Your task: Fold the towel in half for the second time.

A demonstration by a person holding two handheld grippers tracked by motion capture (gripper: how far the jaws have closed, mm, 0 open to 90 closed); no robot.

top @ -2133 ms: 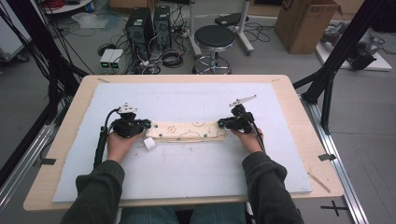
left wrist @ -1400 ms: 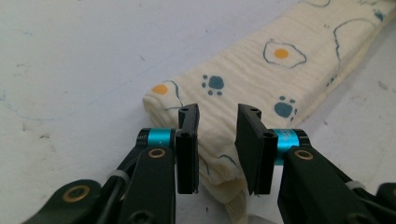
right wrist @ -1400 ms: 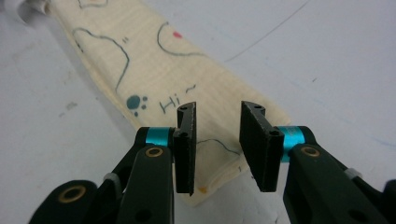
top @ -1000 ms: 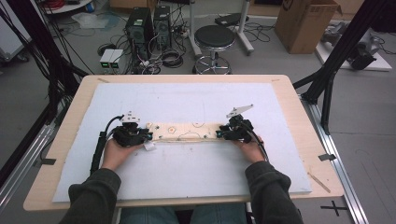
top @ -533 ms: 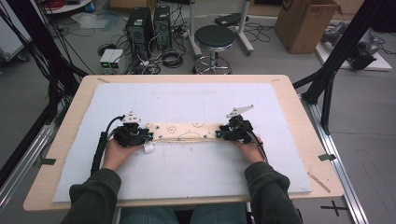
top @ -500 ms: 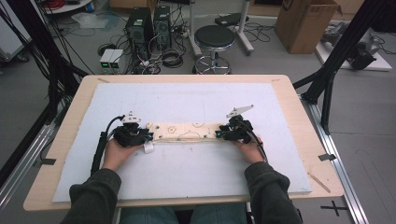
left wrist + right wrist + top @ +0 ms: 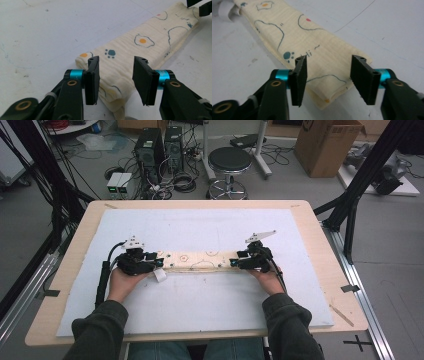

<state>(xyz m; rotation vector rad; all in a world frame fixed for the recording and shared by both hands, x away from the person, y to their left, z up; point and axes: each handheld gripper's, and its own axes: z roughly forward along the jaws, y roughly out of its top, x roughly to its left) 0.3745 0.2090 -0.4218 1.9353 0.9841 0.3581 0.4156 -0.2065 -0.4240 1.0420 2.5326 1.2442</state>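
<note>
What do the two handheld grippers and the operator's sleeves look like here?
Both the left gripper and the right gripper are black, with flat rectangular black pads on cyan metal collars and brass-coloured pivot rings on the linkages. In the high view each carries a grey three-cornered plate; a black cable trails from the left one. Sleeves are dark olive-grey.

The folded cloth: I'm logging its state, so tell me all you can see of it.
The folded cloth is cream, woven-looking fabric printed with fried eggs, blue paw prints and outlined shapes. It is folded into a long narrow strip, several layers thick at the ends, and lies flat crosswise on the white mat. A white tag sticks out near its left end.
</note>
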